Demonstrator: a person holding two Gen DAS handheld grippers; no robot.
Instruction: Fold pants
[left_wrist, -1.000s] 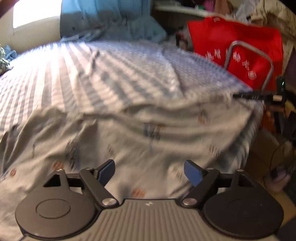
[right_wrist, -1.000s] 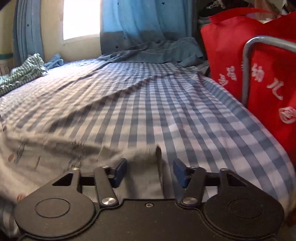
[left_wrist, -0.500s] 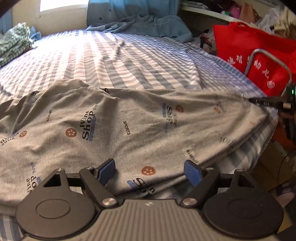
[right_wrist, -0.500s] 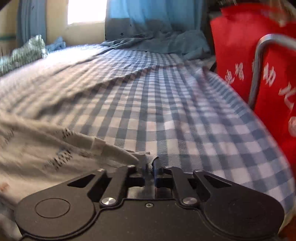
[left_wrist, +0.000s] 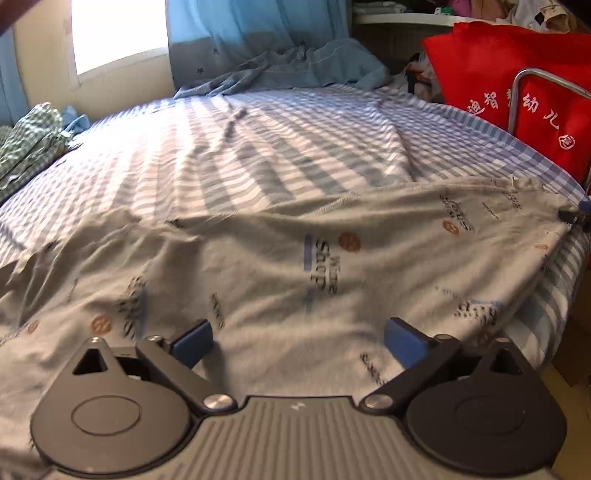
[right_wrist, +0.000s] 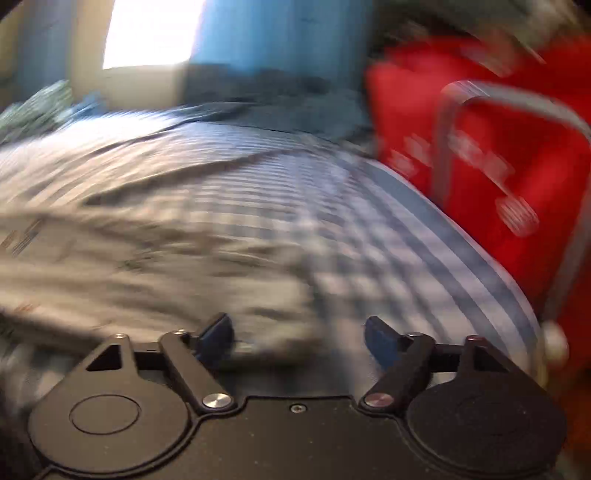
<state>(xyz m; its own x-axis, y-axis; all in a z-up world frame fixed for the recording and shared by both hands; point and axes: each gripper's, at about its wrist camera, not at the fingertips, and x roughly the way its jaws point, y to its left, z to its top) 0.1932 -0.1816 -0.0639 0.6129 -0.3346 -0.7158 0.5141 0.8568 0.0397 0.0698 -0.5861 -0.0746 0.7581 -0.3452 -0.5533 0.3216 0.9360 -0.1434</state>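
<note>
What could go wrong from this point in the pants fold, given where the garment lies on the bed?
1. The grey printed pants lie right up to the bed's near edge beside the red bag; a tug could slide them off.
2. Both jaws are opening, with no cloth pinched by the left gripper or the right gripper, so the fold may relax.
3. The pants' left side is rumpled; folding now could lock in creases.

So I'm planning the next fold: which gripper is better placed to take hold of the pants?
Probably the left gripper: its opening jaws sit over the spread pants, sharp in view. The right gripper, jaws also opening, is at the pants' edge, badly blurred.
</note>
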